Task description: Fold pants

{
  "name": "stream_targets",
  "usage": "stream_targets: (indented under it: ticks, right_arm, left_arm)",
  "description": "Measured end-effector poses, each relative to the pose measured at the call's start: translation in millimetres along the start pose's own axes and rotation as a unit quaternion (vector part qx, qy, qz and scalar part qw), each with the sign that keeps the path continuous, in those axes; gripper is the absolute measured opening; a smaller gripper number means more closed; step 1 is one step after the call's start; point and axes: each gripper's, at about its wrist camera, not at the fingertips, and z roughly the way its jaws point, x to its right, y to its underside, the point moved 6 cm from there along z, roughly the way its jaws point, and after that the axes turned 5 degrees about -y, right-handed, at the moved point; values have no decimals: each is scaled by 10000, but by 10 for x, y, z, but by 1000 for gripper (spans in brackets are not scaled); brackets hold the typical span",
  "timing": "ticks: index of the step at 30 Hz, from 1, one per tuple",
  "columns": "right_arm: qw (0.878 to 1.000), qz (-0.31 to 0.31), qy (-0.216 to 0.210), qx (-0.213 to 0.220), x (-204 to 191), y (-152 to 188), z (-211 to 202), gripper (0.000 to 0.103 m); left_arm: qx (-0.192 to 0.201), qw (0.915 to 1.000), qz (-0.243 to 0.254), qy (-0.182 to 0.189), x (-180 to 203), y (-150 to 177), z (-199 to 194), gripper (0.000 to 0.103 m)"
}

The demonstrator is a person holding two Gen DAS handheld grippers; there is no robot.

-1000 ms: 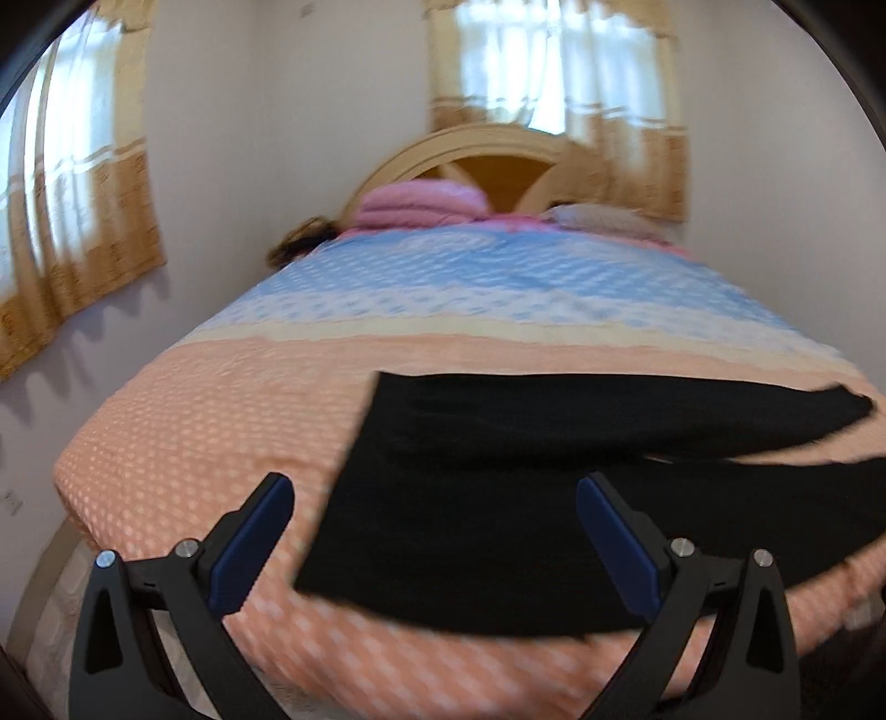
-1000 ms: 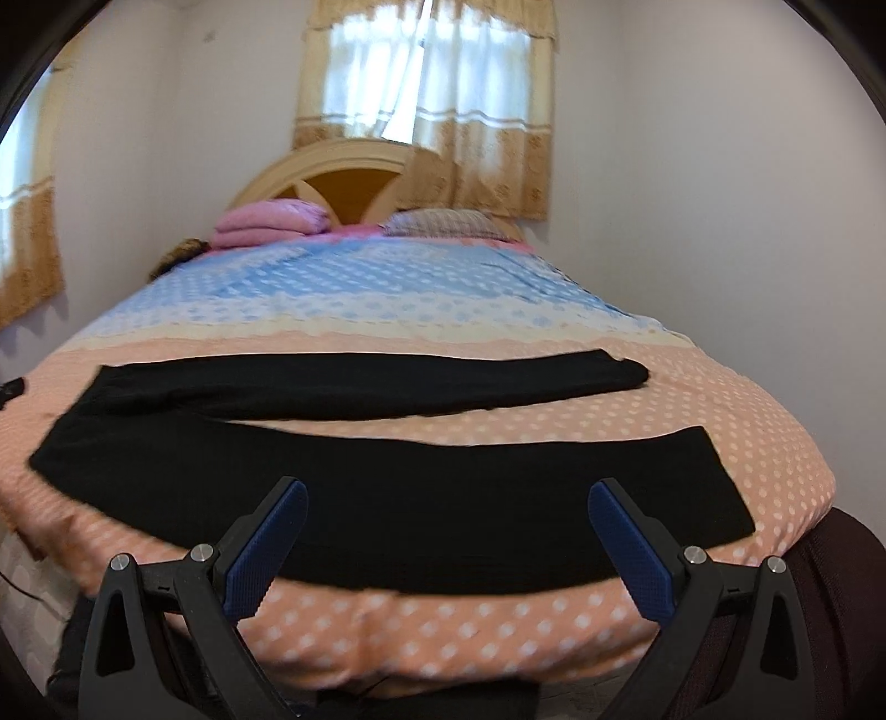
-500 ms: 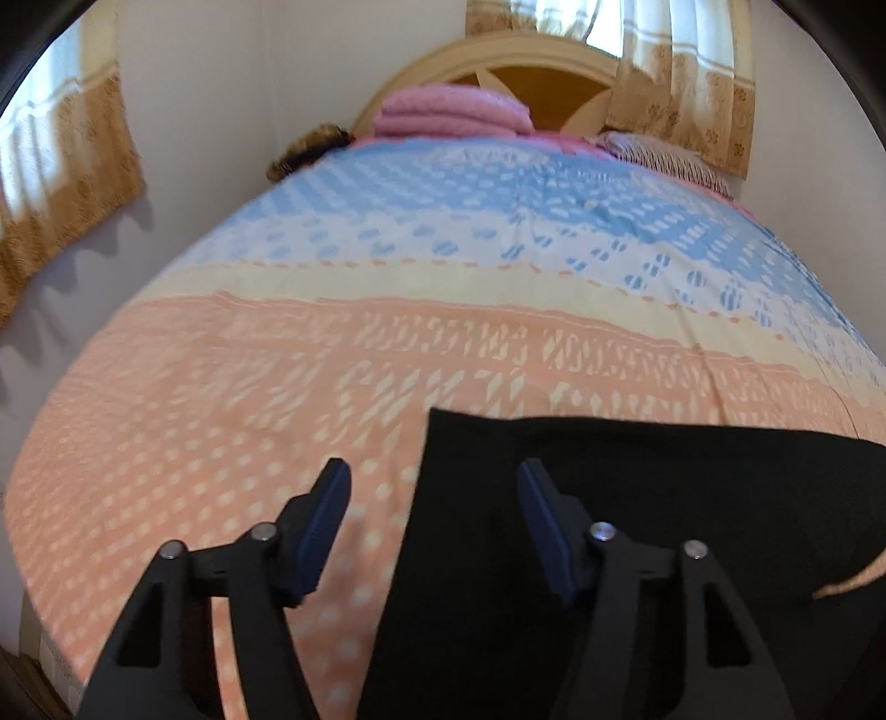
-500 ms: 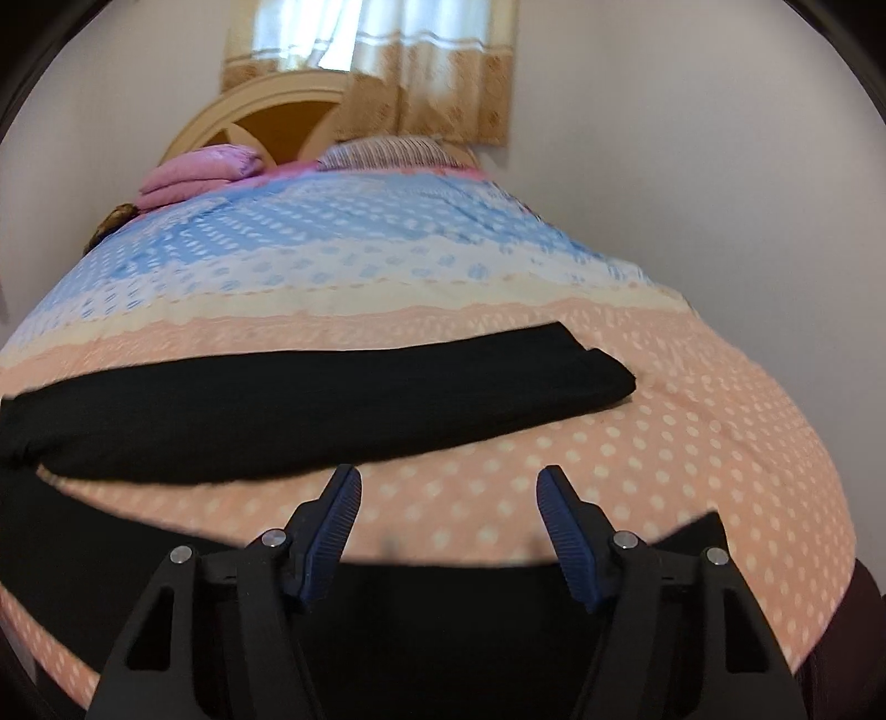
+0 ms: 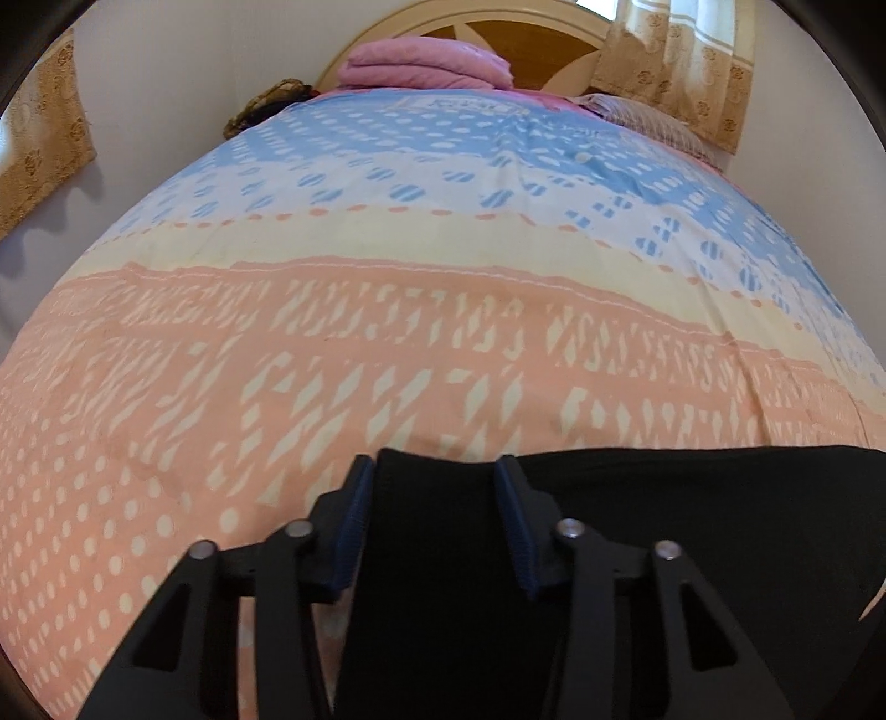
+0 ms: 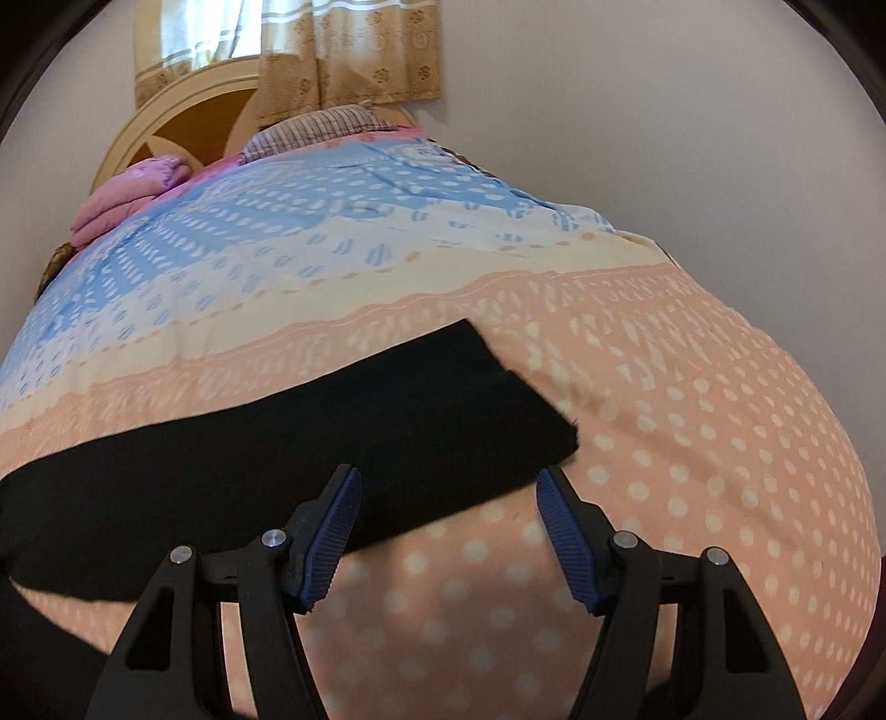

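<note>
Your bed (image 5: 387,343) wears a spread banded peach, cream and blue. Black pants (image 6: 332,432) lie flat across its peach end. At the headboard end you have folded pink bedding (image 5: 426,66) and a striped pillow (image 6: 315,130).

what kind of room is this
A bedroom, most likely in a home: a made bed with a wooden headboard, pillows stacked at its head, and curtains over a window behind it.
</note>
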Motion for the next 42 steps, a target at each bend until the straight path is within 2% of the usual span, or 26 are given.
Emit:
stream_targets:
  ticks: [2,4,8,12,16,19,21,22,23,25,26,27,30,33,36,42]
  right_arm:
    - [10000,40,53,-11,81,-81,68,67]
    - [9999,101,94,-1,172,-164,113,67]
    - [9994,324,22,-84,367,-378,268,67]
    - [9992,331,-153,-173,394,-592,414,67]
    - [9978,317,-334,-483,322,-713,668,67]
    - [9963,282,-282,-758,321,-695,886,67]
    - [9963,207,-266,-795,296,-680,944,67]
    - [9961,134,-281,-825,262,-666,956,67]
    - [9960,28,-320,-839,212,-648,956,66]
    - [9954,-270,-343,-855,103,-615,956,30]
    - [9955,-374,-267,-827,82,-609,952,28]
    - [9958,-451,-179,-780,77,-605,938,20]
    - [9976,-318,-211,-574,134,-641,826,7]
    - [9988,-228,-330,-281,146,-692,635,6]
    - [9988,-320,-355,99,99,-740,352,6]
    - [9924,-385,-666,956,27,-823,-279,5]
  left_arm:
    - [38,10000,59,44,18,-16,0,36]
    - [64,9996,53,286,43,-37,0,23]
    - [100,9993,2,373,56,-65,8,16]
    - [165,9990,-5,405,57,-67,12,15]
    - [151,9991,-38,406,51,-61,34,15]
    - [149,9991,-28,399,53,-64,41,16]
    - [139,9992,-45,367,52,-82,58,19]
    - [146,9993,-49,339,45,-71,55,23]
    - [145,9994,-33,313,44,-70,59,23]
    - [134,9995,11,299,53,-84,62,23]
    - [156,9994,80,296,72,-90,55,18]
    - [172,9991,201,334,109,-96,46,13]
    - [228,9988,350,257,162,-108,5,12]
    - [293,9989,257,274,134,-135,-51,12]
    - [396,9980,-10,487,78,-185,-141,12]
    - [719,9948,-107,707,73,-243,-392,12]
